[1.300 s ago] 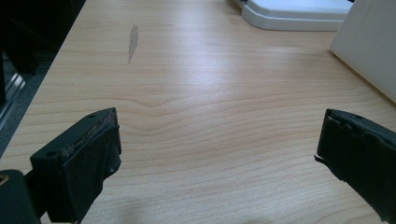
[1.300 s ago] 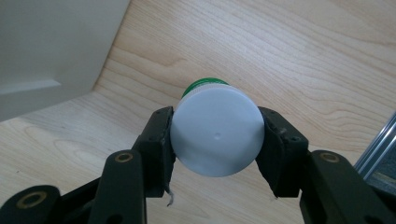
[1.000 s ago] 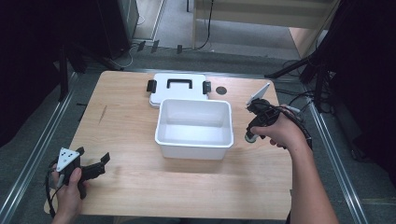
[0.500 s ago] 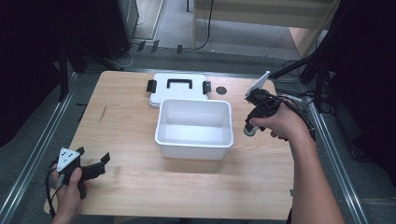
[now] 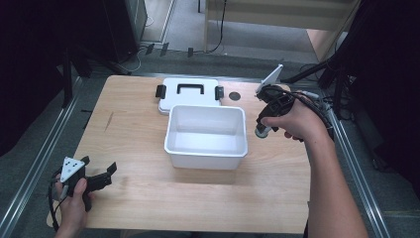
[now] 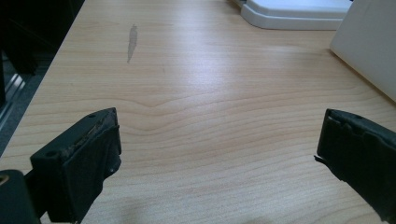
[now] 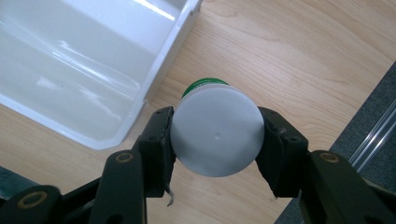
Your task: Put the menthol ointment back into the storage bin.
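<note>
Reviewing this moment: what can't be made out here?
- White-capped green bottle: the cap hides its body and label in the right gripper view; too small in the high view.
- White plastic lid with black handle: cut off by the left gripper view's top edge.

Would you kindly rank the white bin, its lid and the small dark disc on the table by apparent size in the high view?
1. White bin, largest.
2. Lid; the bin partly covers it, and it lies farther from the camera, so the gap may be smaller than it looks.
3. Dark disc, clearly smallest.
</note>
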`<state>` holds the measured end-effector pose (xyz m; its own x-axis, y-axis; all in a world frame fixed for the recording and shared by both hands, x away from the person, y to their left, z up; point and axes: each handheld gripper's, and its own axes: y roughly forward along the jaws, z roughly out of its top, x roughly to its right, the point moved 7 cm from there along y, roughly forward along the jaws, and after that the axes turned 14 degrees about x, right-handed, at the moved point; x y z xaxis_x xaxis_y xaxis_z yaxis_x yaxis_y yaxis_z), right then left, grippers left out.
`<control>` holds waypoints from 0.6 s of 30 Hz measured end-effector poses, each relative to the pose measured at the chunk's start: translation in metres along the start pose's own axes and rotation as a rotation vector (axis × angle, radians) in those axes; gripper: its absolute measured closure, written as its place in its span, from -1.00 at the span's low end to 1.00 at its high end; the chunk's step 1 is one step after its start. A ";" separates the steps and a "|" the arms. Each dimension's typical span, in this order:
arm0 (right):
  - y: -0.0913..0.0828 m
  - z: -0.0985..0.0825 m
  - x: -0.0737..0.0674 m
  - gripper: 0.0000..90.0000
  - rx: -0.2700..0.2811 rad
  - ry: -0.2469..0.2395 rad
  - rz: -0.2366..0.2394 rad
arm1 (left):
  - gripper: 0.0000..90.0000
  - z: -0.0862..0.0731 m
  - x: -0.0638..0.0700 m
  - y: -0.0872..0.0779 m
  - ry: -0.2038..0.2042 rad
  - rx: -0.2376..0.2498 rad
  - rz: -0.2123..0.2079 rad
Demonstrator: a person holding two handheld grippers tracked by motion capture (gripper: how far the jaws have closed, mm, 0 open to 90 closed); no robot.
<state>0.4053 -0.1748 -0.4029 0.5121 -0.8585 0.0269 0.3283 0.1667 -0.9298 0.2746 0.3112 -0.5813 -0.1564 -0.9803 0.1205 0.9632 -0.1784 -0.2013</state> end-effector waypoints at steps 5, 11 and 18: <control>-0.004 0.006 -0.006 0.15 0.002 -0.008 0.007 | -1.00 0.000 0.000 0.000 0.000 0.000 0.000; -0.004 0.013 -0.014 0.15 0.009 -0.017 0.024 | -0.99 0.000 0.000 0.000 0.000 0.000 0.000; -0.002 0.019 -0.024 0.15 0.010 -0.032 0.051 | -0.99 0.000 0.000 0.000 -0.002 0.000 -0.001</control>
<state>0.4077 -0.1452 -0.3951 0.5533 -0.8330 -0.0083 0.3089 0.2144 -0.9266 0.2746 0.3114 -0.5813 -0.1570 -0.9800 0.1223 0.9629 -0.1794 -0.2016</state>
